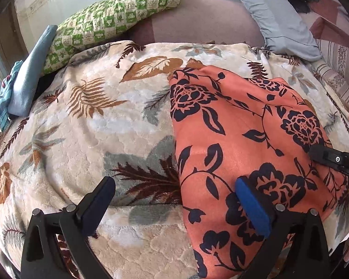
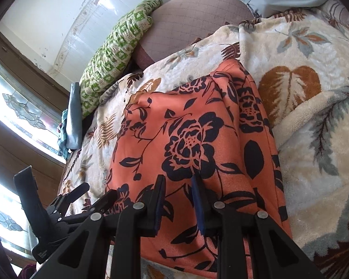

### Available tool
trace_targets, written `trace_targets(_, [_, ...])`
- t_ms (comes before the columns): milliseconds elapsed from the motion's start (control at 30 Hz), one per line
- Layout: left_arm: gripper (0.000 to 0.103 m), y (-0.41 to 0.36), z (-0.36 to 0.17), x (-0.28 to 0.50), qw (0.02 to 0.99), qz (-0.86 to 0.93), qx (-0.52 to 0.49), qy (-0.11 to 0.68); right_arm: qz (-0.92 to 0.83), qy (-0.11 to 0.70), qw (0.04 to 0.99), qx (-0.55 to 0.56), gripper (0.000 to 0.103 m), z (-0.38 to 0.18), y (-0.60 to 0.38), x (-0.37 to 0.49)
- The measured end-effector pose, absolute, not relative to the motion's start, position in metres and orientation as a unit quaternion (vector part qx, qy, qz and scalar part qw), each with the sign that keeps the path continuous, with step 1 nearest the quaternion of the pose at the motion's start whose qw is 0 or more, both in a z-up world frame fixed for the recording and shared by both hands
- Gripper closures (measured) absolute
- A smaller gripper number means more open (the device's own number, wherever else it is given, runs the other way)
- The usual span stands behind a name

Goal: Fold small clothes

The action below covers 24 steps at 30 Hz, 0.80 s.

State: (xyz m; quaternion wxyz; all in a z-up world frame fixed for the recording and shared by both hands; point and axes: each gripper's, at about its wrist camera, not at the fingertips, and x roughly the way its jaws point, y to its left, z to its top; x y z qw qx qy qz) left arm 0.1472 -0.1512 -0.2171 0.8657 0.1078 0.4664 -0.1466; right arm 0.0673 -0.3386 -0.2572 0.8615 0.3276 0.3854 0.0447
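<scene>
A cream blanket [image 1: 86, 125] printed with leaves covers the bed and fills most of both views. On it lies the garment [image 1: 239, 139], orange with dark flowers, folded into a long strip. Its long axis runs from the near edge of the bed away toward the pillows; the far end narrows and points toward a grey pillow [image 1: 279, 16]. In the left view the garment sits on the right half of the blanket.

A green checked pillow [image 1: 109, 16] leans against the wall at the far left, with a folded blue cloth [image 1: 28, 79] beside it.

The left gripper [image 1: 174, 200] tilts steeply down over the garment's near left edge. Its jaws stand wide apart, one finger above bare blanket, the other above the orange cloth, gripping nothing.

The right gripper [image 2: 178, 200] points down at a shallower slant over the near middle of the garment [image 2: 197, 139]. Its jaws are narrowly parted; whether they pinch cloth I cannot tell.
</scene>
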Motion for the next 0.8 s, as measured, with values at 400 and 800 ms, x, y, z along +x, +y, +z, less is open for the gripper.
trace_targets(400, [0.001,-0.141,-0.204,0.182,0.831,-0.186,-0.005,0.524,-0.014,0.265,0.837,0.478,0.024,-0.251,-0.428,0.028])
trace_targets(800, [0.001,-0.147,-0.229,0.196,0.784,-0.219,-0.068,0.577,-0.003,0.331,0.774,0.54,0.024,-0.292,-0.444,0.047])
